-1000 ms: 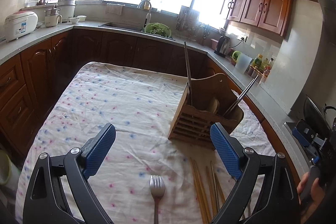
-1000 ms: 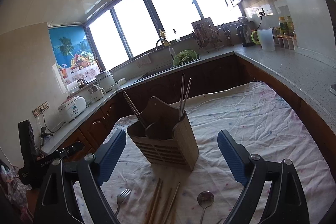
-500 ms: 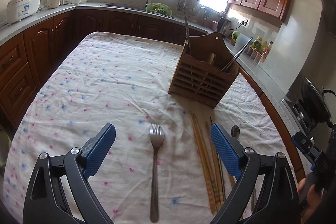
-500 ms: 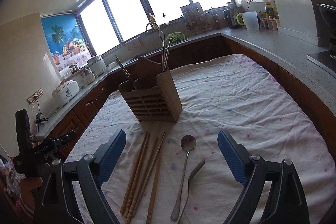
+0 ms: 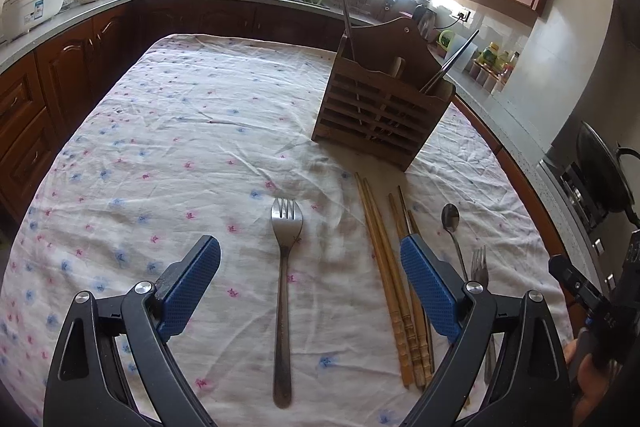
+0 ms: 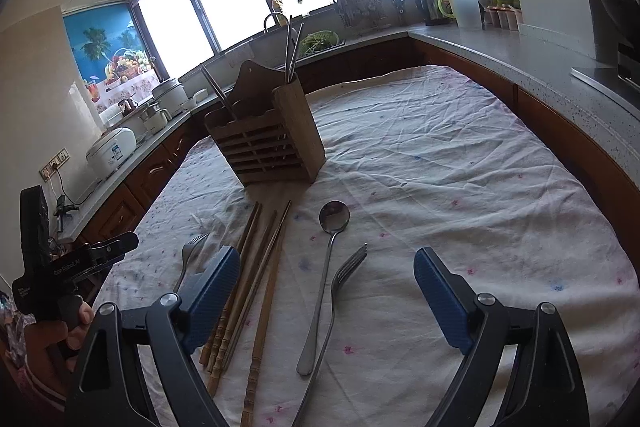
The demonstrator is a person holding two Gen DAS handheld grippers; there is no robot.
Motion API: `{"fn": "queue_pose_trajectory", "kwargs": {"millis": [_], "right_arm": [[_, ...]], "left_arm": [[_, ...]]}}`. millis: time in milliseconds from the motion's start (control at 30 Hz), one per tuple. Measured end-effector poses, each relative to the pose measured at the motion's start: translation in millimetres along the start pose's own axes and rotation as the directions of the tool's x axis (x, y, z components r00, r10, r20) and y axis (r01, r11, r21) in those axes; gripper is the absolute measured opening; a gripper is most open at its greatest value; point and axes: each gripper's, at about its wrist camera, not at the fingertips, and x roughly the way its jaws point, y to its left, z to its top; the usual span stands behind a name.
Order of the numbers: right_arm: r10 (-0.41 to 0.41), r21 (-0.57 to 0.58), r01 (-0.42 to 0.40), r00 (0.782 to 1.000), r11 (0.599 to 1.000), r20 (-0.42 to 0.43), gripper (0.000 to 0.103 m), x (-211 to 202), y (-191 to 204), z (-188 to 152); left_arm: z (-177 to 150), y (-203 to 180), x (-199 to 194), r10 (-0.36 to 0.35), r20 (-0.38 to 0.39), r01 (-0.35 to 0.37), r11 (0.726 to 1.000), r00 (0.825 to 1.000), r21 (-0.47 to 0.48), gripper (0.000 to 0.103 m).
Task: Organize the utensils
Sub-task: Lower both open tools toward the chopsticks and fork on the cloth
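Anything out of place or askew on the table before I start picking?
Nothing damaged or spilled. The loose utensils lie flat on the wrinkled tablecloth before the wooden holder: two forks, a spoon and bamboo chopsticks, one angled apart.

My left claw (image 5: 310, 263) is hanging wide open over the near edge of the cloth-covered table (image 5: 168, 131), gripping nothing. A fork (image 5: 283, 287) is lying between my fingers, tines pointing away. Wooden chopsticks (image 5: 390, 279) are lying just right of it, and the slatted wooden holder (image 5: 380, 123) is standing farther back.
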Motion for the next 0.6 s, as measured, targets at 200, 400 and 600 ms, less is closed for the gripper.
{"fn": "queue_pose_trajectory", "kwargs": {"millis": [200, 400, 600], "right_arm": [[0.001, 0.004, -0.001, 1.0, 1.0, -0.019, 0.09, 7.2, -2.1, 1.5], [0.0, 0.013, 0.001, 0.999, 1.0, -0.046, 0.08, 18.4, -6.6, 3.4], [-0.007, 0.025, 0.01, 0.996, 1.0, -0.093, 0.068, 33.6, -10.8, 4.4]], "left_arm": [[6.8, -14.3, 16.5, -0.015, -0.045, 0.016, 0.999, 0.999, 0.037, 0.093], [18.7, -29.8, 39.8, -0.008, -0.089, 0.016, 0.996, 0.996, 0.09, 0.087], [33.2, -39.3, 71.0, -0.005, -0.142, 0.022, 0.993, 0.99, 0.113, 0.068]]}}
